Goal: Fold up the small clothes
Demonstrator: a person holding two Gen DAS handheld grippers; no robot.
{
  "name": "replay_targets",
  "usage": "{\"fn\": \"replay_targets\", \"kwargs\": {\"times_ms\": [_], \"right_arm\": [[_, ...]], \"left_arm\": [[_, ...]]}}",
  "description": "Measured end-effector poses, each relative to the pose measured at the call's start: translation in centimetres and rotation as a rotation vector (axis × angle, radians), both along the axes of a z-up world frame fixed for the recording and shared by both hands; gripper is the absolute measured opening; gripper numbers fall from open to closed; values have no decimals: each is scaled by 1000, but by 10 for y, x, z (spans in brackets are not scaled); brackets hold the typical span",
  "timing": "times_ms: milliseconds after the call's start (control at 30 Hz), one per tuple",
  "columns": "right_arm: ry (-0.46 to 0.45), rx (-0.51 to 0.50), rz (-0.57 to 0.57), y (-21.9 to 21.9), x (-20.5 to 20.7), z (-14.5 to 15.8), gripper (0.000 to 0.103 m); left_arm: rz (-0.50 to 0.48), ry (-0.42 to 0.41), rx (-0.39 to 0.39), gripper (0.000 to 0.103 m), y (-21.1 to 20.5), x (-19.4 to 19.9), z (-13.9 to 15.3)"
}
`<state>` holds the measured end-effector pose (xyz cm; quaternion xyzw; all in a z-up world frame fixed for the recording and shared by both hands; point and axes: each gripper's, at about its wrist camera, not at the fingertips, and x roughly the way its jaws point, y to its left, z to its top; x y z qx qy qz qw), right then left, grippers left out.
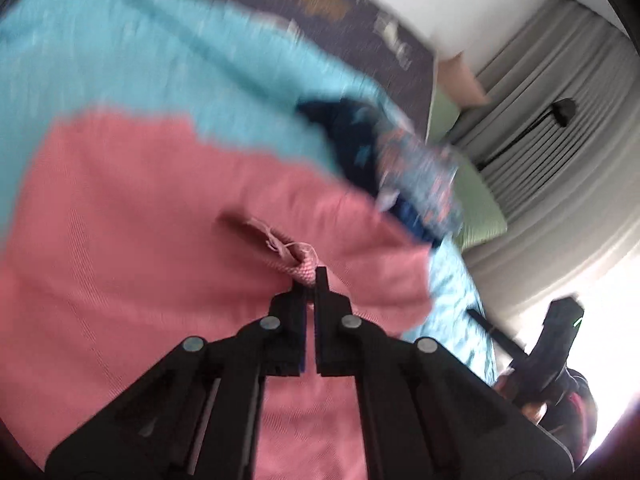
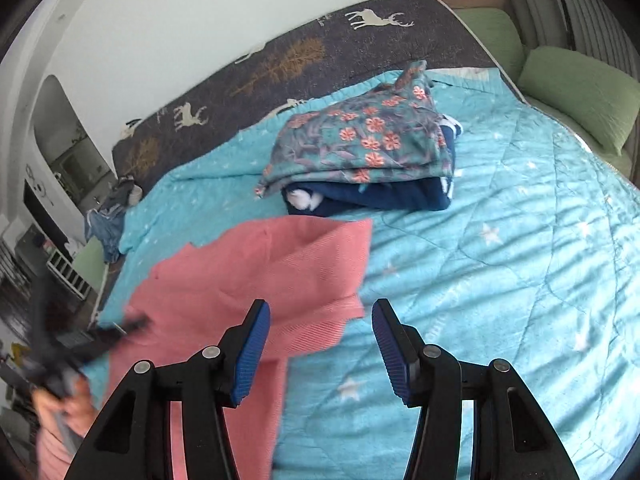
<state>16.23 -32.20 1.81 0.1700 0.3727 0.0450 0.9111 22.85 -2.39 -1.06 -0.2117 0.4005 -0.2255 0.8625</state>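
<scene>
Turquoise star-print quilt (image 2: 500, 240) covers the bed, with a dark deer-pattern blanket (image 2: 320, 52) along the wall side. At the left gripper (image 1: 311, 280), the black fingers are clamped tight on a bunched fold of the pink garment (image 1: 140, 240), which spreads beneath it over the quilt. The right gripper (image 2: 320, 320) hovers with its blue-padded fingers (image 2: 252, 356) spread wide, grasping nothing, just above the pink garment's near edge. Farther back on the quilt sits a stack: a floral cloth (image 2: 360, 140) folded over a navy one (image 2: 380, 196). Green pillows (image 2: 580, 100) line the far side.
</scene>
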Motion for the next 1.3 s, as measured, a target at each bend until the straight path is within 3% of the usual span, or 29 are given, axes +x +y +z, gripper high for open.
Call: {"fn": "replay_targets", "kwargs": {"times_ms": [167, 300, 533, 633, 700, 767, 800, 867, 900, 1000, 1100, 1133, 1167, 1200, 1267, 1300], "right_arm": [[41, -25, 40, 6, 4, -11, 56], [87, -94, 113, 30, 10, -23, 62], [148, -113, 192, 66, 41, -36, 62], [161, -158, 225, 83, 52, -39, 62], [170, -195, 182, 85, 60, -43, 61], [199, -209, 69, 74, 69, -48, 54], [219, -185, 20, 66, 73, -51, 48], [273, -62, -67, 42, 74, -57, 46], [280, -10, -83, 32, 70, -57, 46], [254, -44, -74, 27, 54, -47, 46], [246, -44, -13, 23, 36, -39, 47], [248, -39, -7, 16, 30, -36, 47], [247, -37, -6, 11, 27, -33, 47], [243, -41, -10, 5, 25, -30, 47], [224, -55, -22, 4, 23, -22, 47], [211, -52, -15, 5, 25, -17, 47]], "left_arm": [[78, -185, 99, 3, 20, 9, 66], [110, -227, 93, 3, 40, 10, 81], [145, -221, 120, 3, 57, 16, 73], [159, -205, 87, 3, 68, 22, 65], [155, -185, 50, 3, 73, 26, 61], [152, -166, 24, 3, 75, 31, 57], [145, -157, 15, 4, 74, 34, 56], [124, -146, -2, 4, 72, 38, 57], [116, -153, 3, 4, 70, 38, 58], [108, -191, 34, 4, 70, 30, 55], [50, -188, 31, 4, 80, 6, 33], [33, -176, 19, 6, 84, 0, 25], [15, -147, -7, 17, 91, -11, 10], [14, -116, -19, 37, 96, -18, -1], [48, -35, 0, 63, 105, -29, -25], [77, -5, 31, 63, 110, -34, -37]]}}
